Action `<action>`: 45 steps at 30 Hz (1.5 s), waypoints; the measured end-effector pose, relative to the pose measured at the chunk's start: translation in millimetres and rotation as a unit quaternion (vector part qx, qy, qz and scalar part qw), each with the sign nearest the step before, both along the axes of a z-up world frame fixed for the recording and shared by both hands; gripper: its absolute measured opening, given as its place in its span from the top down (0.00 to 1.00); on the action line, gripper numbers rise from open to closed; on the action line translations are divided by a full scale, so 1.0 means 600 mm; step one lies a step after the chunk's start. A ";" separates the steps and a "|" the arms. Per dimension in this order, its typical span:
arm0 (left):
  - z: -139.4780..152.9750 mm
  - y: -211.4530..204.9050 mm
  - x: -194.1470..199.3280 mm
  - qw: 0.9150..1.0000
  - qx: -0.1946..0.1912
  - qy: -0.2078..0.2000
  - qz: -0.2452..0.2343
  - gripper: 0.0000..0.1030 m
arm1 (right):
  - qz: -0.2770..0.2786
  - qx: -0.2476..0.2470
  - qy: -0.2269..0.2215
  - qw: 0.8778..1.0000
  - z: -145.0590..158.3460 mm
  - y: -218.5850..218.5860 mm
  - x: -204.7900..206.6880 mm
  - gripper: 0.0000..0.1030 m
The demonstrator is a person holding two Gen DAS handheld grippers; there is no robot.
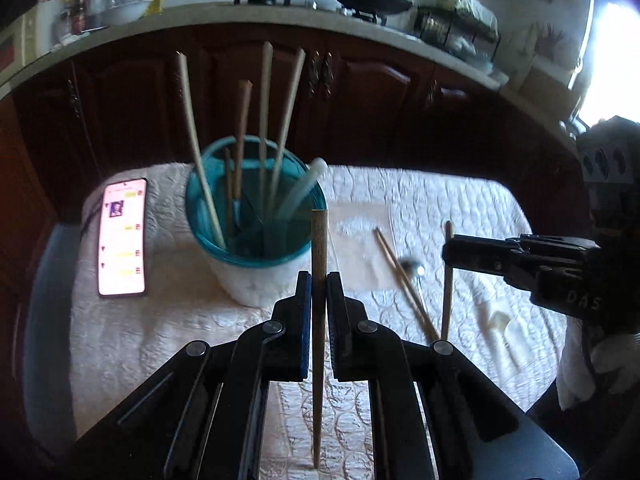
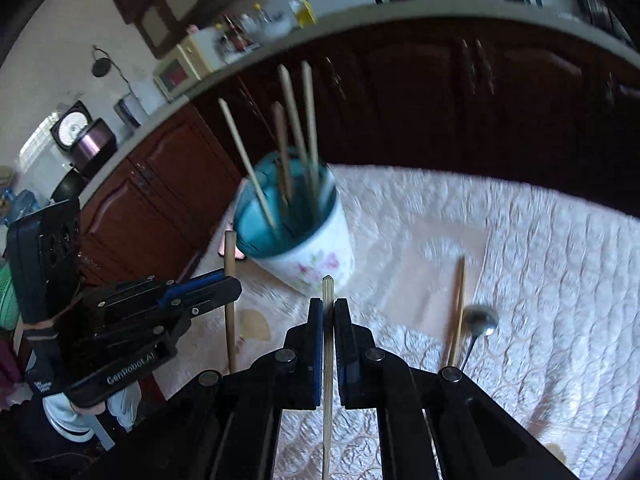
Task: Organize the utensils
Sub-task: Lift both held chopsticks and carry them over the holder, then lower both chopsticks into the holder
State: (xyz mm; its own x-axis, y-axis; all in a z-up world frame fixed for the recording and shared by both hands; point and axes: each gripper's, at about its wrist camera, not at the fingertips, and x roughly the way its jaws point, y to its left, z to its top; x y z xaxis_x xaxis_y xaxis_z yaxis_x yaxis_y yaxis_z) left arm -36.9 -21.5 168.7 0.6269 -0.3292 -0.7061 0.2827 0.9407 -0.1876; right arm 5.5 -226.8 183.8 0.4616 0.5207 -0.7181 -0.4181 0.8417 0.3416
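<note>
Cup point(image 1: 256, 240) at 11 o'clock holds several sticks. Our left gripper point(image 1: 319, 280) and right gripper point(image 2: 328, 306) each pinch a chopstick upright. Pair point(image 1: 404, 276), spoon point(image 1: 412, 268) left at 2 o'clock.

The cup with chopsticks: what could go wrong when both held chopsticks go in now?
1. The cup already holds several leaning sticks; a new one may catch on them or tip the cup.
2. The left gripper and right gripper each hold one upright chopstick and could collide at the rim.
3. The phone lies close beside the cup.
</note>
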 end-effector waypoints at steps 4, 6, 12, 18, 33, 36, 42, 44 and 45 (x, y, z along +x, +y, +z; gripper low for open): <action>0.023 0.017 -0.009 1.000 -0.012 -0.010 0.006 0.94 | 0.006 -0.002 -0.021 1.000 0.026 0.008 -0.011 0.95; 0.032 0.020 -0.013 1.000 -0.017 -0.015 0.008 0.94 | 0.008 -0.003 -0.031 0.999 0.037 0.012 -0.015 0.95; 0.065 0.037 -0.029 0.999 -0.022 -0.027 0.003 0.94 | 0.016 -0.001 -0.060 0.998 0.070 0.023 -0.023 0.95; 0.112 0.061 -0.031 0.998 -0.030 -0.049 0.008 0.94 | 0.018 0.006 -0.083 0.996 0.113 0.022 -0.021 0.95; 0.221 0.101 0.043 0.988 -0.035 -0.133 0.072 0.94 | -0.013 0.048 -0.168 0.984 0.261 0.024 0.035 0.95; 0.227 0.104 0.064 0.985 -0.029 -0.145 0.087 0.94 | -0.024 0.043 -0.183 0.982 0.272 0.036 0.053 0.95; 0.200 0.098 0.111 0.983 -0.009 -0.148 0.103 0.94 | -0.043 0.031 -0.194 0.979 0.256 0.064 0.100 0.95; 0.185 0.094 0.120 0.984 0.002 -0.145 0.106 0.94 | -0.044 0.028 -0.190 0.980 0.242 0.072 0.117 0.95; 0.176 0.092 0.125 0.984 0.007 -0.142 0.108 0.94 | -0.045 0.024 -0.186 0.981 0.231 0.078 0.127 0.95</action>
State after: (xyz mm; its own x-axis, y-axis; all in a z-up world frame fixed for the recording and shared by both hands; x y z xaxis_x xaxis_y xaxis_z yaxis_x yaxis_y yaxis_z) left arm 38.3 34.0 274.4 0.8537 -0.1593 -0.4958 0.1160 0.9863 -0.1171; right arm 81.5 -180.2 322.6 0.7333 0.4944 -0.4668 -0.4456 0.8679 0.2193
